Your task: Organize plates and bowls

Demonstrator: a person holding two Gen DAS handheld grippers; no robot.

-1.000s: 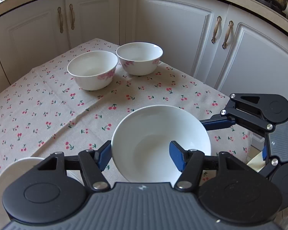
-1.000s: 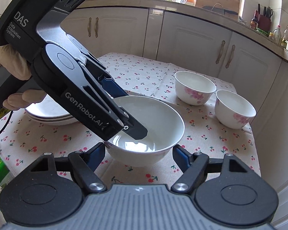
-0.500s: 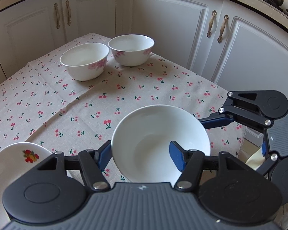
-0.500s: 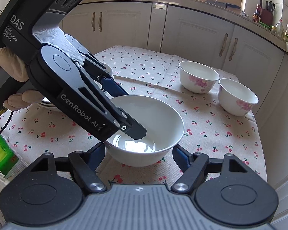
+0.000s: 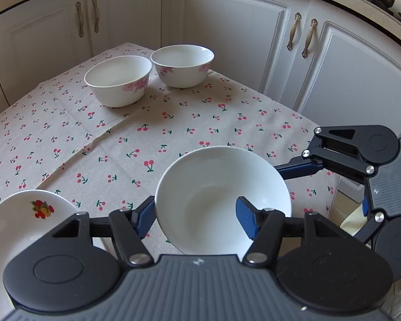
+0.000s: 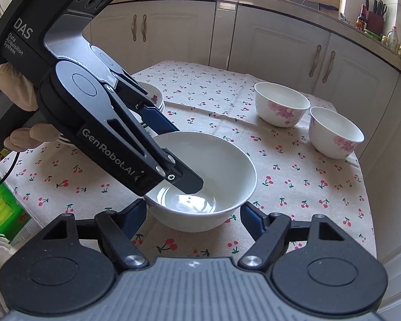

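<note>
Left tongs (image 5: 196, 220) clamp the rim of a plain white ceramic bowl (image 5: 222, 200) held above the cherry-print desk (image 5: 173, 128); right tongs (image 6: 193, 218) hang half-open, empty; two pink-flowered bowls (image 5: 119, 80) stand unstacked, plates (image 5: 21, 214) already piled; bowls remain.

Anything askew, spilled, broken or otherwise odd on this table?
Nothing spilled or broken. The tablecloth has a raised crease running across it. The plain bowl is off the cloth and slightly tilted, but only because the left gripper is clamped on its rim. The two flowered bowls stand upright.
</note>
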